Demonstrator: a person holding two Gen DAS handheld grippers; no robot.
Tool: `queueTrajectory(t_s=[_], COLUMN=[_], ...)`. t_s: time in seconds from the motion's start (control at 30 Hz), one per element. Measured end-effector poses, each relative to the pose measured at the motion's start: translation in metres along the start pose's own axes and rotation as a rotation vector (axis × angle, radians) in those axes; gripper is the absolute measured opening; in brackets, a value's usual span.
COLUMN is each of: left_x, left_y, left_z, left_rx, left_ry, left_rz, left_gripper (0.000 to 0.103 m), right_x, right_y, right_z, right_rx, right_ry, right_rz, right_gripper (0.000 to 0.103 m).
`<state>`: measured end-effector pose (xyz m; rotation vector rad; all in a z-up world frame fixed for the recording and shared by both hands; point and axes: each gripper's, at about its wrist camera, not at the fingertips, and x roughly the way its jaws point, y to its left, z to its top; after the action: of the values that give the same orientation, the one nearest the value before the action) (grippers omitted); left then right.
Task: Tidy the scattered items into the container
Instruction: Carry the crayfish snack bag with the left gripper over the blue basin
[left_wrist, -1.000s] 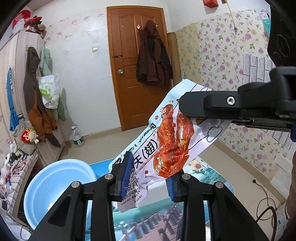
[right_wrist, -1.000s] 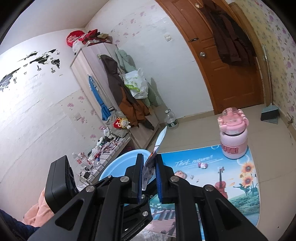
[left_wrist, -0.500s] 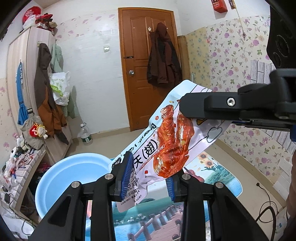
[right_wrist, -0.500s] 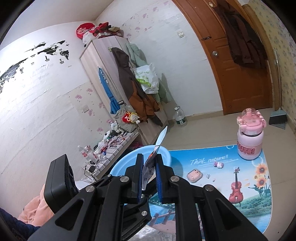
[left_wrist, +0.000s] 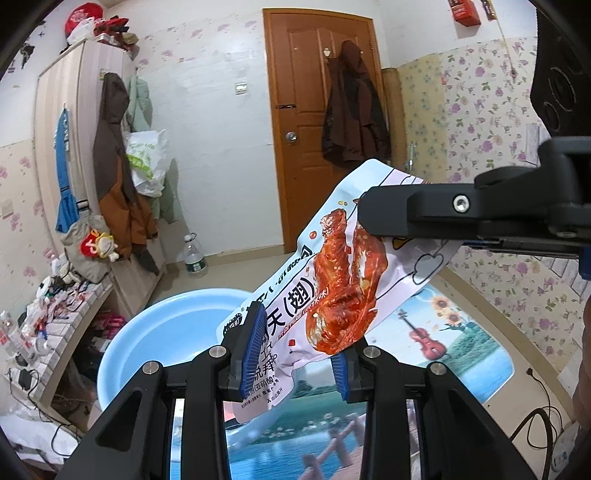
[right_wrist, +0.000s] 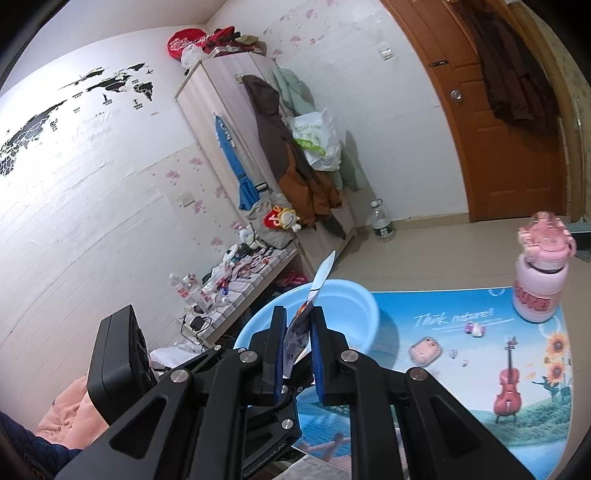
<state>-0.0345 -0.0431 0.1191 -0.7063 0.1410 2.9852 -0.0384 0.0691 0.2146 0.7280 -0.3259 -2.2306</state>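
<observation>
Your right gripper (right_wrist: 298, 345) pinches the snack pouch (left_wrist: 332, 280) near its upper end. The pouch's long axis slants from upper right to lower left, above the basin (left_wrist: 162, 332). Your left gripper (left_wrist: 295, 354) is spread around its lower end.

Snack packet (left_wrist: 332, 295): you see a white pouch printed with red chicken wings, held tilted in the air above the basin's near rim.
Basin (right_wrist: 354, 306): your light blue round tub sits at the mat's left edge.
Pink bottle (right_wrist: 539, 273): upright at the mat's far right corner.
Pink case (right_wrist: 424, 349): lying mid-mat, beside the basin.
</observation>
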Motion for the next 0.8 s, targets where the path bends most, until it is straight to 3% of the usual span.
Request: queueTrajectory(t_s=[0.8], left_x=[0.029], left_y=[0.074], left_z=[-0.031], left_rx=[-0.072], left_ry=[0.085], left_rz=[0.087], left_gripper=[0.031], right_x=[0.116], right_y=[0.014], right_z=[-0.004], right_rx=[-0.034], right_ry=[0.133], right_rz=[0.074], right_gripper=[0.014])
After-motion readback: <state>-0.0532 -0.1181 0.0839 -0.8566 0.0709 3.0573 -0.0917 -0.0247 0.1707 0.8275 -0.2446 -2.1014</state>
